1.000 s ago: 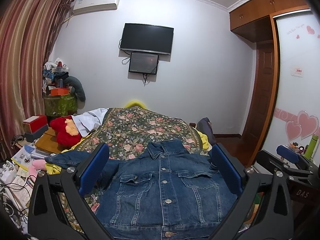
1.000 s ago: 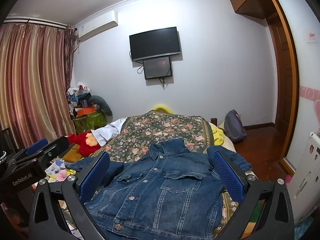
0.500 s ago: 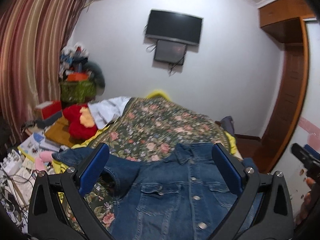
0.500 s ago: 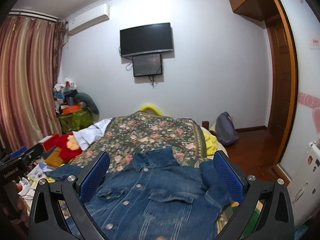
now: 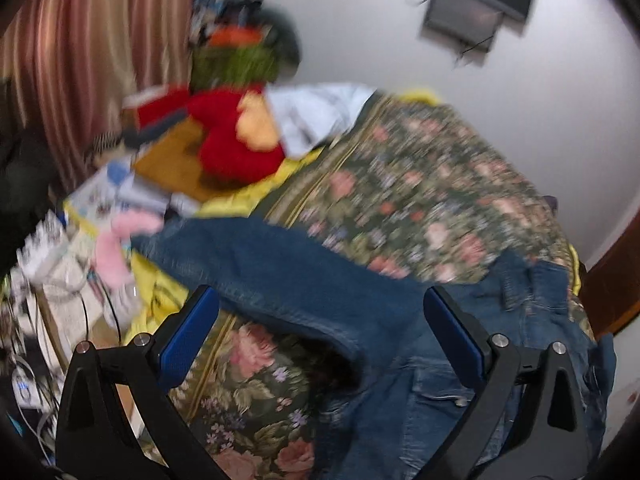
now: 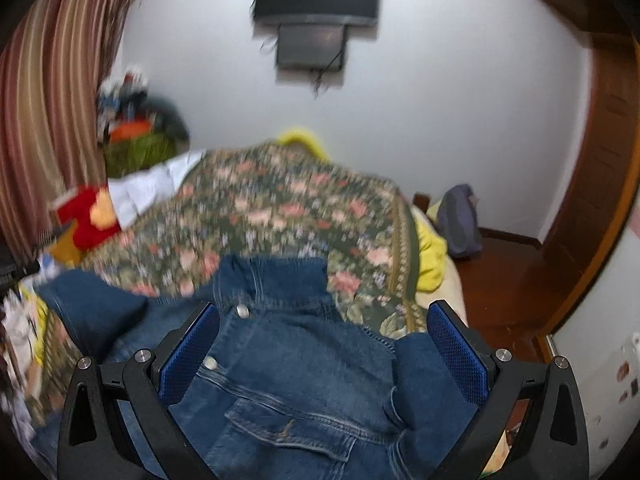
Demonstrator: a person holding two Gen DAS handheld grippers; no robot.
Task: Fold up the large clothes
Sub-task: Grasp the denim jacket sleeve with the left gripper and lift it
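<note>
We are at the approach, nothing gripped yet. On the left, our left gripper (image 5: pixel 320 332) hangs with fingers spread wide and empty over the outstretched sleeve (image 5: pixel 256 264) of the denim jacket (image 6: pixel 288 368), which lies buttoned, front up, on the floral bedspread (image 6: pixel 288 196). On the right, our right gripper (image 6: pixel 322 344), equally wide and empty, faces the collar and shoulder. Next, we judge, each must descend and pinch cloth.

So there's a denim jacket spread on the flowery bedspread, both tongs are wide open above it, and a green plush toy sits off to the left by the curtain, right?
Not quite: the plush toy is red, not green, as the left wrist view shows. The rest holds: the denim jacket lies on the floral bedspread, with the left tongs and right tongs wide open above it.
</note>
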